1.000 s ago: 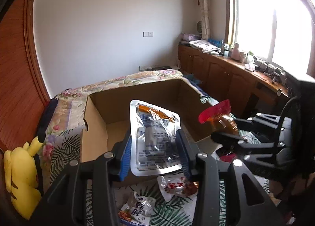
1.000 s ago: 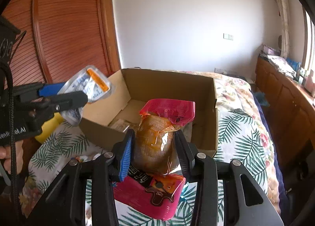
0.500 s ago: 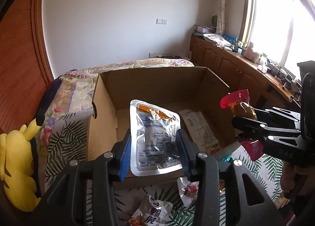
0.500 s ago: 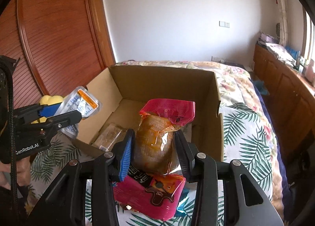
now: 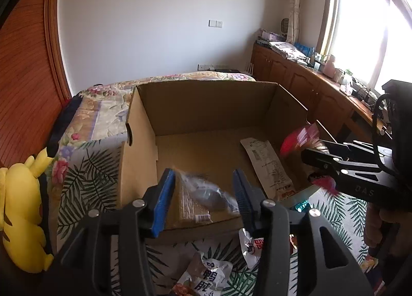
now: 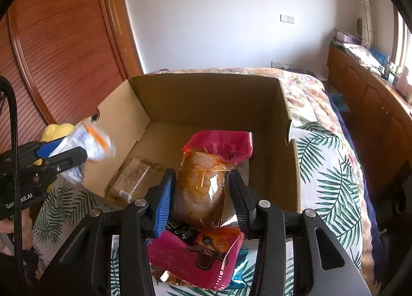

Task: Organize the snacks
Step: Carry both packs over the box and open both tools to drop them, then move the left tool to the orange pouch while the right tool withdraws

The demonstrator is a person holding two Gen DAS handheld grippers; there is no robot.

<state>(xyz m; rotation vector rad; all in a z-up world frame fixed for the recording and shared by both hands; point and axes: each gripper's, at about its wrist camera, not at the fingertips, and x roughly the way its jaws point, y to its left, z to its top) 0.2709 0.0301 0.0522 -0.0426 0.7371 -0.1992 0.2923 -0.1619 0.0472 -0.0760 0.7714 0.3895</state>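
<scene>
Mid-task. Cardboard box (image 6: 211, 100) already has a brown wrapped pack (image 6: 134, 180) and a flat white packet (image 5: 267, 164) on its floor. Left gripper (image 5: 203, 193) jaws have just been opening; clear pouch (image 5: 206, 190) is blurred, dropping over box's near edge. Right gripper (image 6: 199, 195) is clamped on pink-top pouch (image 6: 206, 175), above box's near wall, not yet released. Several packets (image 5: 208, 275) are loose in front of box, still to go.

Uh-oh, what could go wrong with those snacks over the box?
1. The left gripper has just been opening its jaws with the pouch loose between them, close to the near wall of the box; it may drop outside.
2. The right gripper pinches the pack by its middle, bottom hanging low; it could snag that wall.
</scene>
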